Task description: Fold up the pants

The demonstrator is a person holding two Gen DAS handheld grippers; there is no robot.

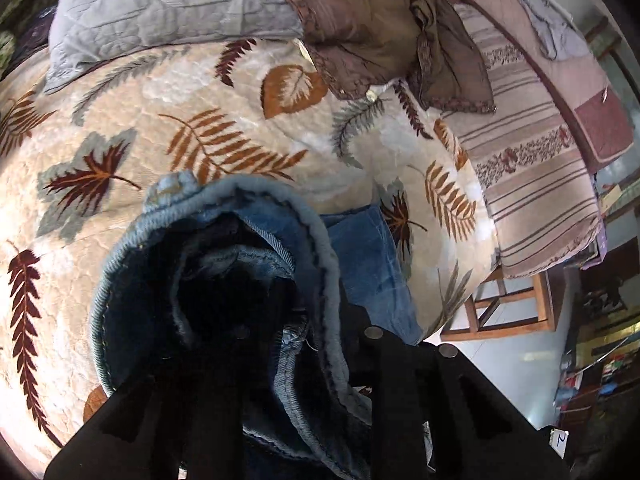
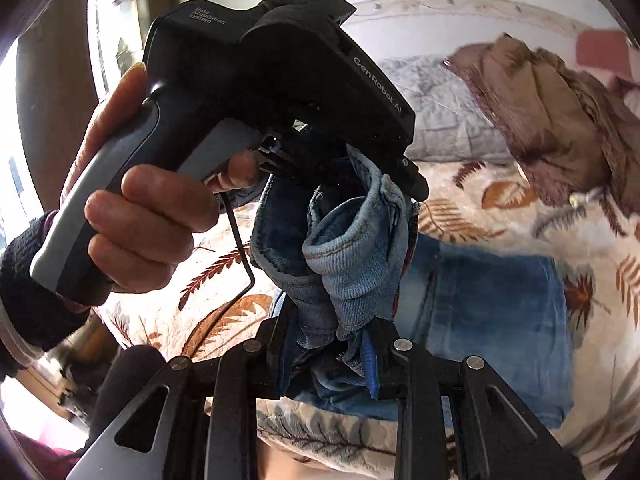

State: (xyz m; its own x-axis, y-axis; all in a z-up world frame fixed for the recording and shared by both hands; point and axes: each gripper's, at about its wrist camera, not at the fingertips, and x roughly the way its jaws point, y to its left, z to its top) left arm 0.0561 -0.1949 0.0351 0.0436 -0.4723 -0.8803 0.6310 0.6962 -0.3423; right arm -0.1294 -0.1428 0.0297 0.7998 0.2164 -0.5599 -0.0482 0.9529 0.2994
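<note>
The pants are blue jeans [image 1: 224,280], lifted above a leaf-patterned blanket [image 1: 192,120]. My left gripper [image 1: 304,340] is shut on a bunched edge of the jeans, which fills the view between its fingers. My right gripper [image 2: 328,344] is shut on another bunch of the same jeans [image 2: 352,256]. The left gripper also shows in the right wrist view [image 2: 280,80], held in a hand just above, with the denim hanging between the two. Another part of the jeans [image 2: 500,320] lies flat on the blanket below.
A grey quilted pillow [image 1: 160,8] and a brown crumpled cloth [image 1: 380,28] lie at the far side of the bed. A striped cover [image 1: 532,184] lies at the right edge, with a wooden frame [image 1: 508,312] on the floor beyond.
</note>
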